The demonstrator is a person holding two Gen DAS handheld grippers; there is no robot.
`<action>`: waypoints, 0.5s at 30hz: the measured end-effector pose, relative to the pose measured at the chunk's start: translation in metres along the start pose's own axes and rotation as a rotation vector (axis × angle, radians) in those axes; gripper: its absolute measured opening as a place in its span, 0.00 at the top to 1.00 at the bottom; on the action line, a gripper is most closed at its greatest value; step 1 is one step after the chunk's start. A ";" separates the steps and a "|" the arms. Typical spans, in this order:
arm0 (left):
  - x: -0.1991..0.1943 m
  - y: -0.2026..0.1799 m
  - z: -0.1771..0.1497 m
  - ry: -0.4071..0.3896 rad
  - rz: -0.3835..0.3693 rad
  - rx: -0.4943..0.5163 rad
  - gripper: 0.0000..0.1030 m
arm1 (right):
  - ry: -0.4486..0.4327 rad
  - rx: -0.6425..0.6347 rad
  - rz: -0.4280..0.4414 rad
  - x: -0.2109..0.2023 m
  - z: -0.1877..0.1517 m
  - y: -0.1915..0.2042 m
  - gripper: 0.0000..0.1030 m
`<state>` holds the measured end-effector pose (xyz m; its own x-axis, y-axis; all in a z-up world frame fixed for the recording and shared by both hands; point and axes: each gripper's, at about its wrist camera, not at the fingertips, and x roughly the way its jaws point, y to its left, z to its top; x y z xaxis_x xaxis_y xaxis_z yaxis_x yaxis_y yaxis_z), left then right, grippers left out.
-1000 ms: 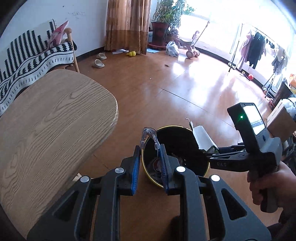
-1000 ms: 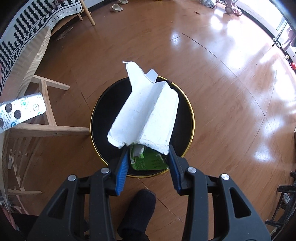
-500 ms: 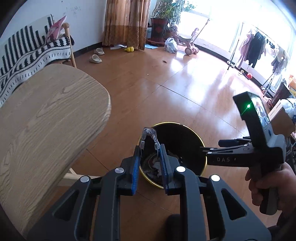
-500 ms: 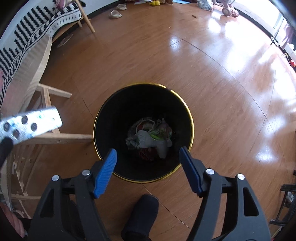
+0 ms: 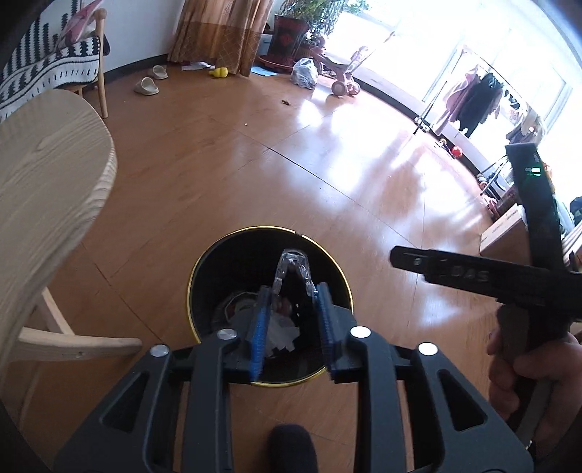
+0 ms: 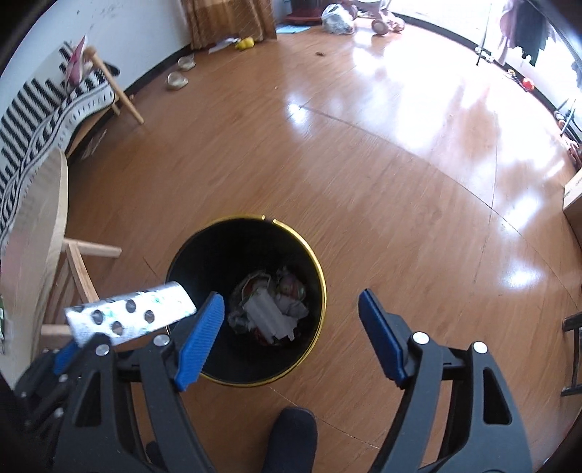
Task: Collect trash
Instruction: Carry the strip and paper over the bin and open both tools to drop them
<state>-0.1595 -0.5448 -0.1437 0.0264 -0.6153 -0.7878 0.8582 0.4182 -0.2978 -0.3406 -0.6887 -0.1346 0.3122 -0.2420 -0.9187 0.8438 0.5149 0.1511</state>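
- Left wrist view: the left gripper (image 5: 291, 320) hangs over the near side of the bin (image 5: 203, 262), its blue pads (image 5: 259, 338) part-way apart with a silver blister pack (image 5: 293, 267) standing between them; the pack's bent lower ends reach to the pad tips, but whether the pads actually press on it I cannot tell.
- Beneath the pack, crumpled white paper (image 5: 280, 336) and other scraps lie at the bottom of the bin.
- To the right in this view, a hand (image 5: 534, 378) holds the handle of the right gripper, whose black body reaches across above the floor (image 5: 225, 174).
- To the left, the pale wooden chair (image 5: 47, 174) stands just beside the bin.
- Farther off, a pair of slippers (image 5: 151, 80) lies near a striped blanket (image 5: 47, 69), with curtains (image 5: 218, 32) and a potted plant (image 5: 291, 40) beyond.
- Right wrist view: the right gripper (image 6: 291, 338) is released, its jaws spread wide and holding nothing, above the near rim of the bin (image 6: 316, 276).
- Between the fingers (image 6: 202, 340), the trash (image 6: 269, 313) shows inside the black, gold-rimmed bin: a flattened white carton on top of coloured wrappers.
- At lower left, the blister pack (image 6: 131, 316) juts out from the left gripper's fingers, near the bin's left edge.
- A dark foot (image 6: 291, 433) rests on the floor just before the bin.
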 end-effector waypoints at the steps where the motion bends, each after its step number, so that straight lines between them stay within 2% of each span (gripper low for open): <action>1: 0.003 -0.001 0.001 0.003 0.004 -0.002 0.65 | -0.009 0.003 0.003 -0.003 0.000 -0.001 0.26; 3: 0.006 -0.001 0.000 -0.004 0.019 -0.010 0.41 | -0.020 0.000 0.003 -0.006 0.000 -0.001 0.26; 10: -0.004 0.004 0.000 -0.023 0.046 -0.006 0.35 | -0.041 -0.060 -0.003 -0.009 0.001 0.019 0.25; 15: -0.033 0.019 0.002 -0.059 0.087 -0.011 0.23 | -0.053 -0.095 0.010 -0.013 0.000 0.043 0.25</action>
<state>-0.1433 -0.5180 -0.1224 0.1309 -0.6150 -0.7776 0.8457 0.4786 -0.2361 -0.3085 -0.6632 -0.1158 0.3446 -0.2783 -0.8965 0.7965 0.5921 0.1224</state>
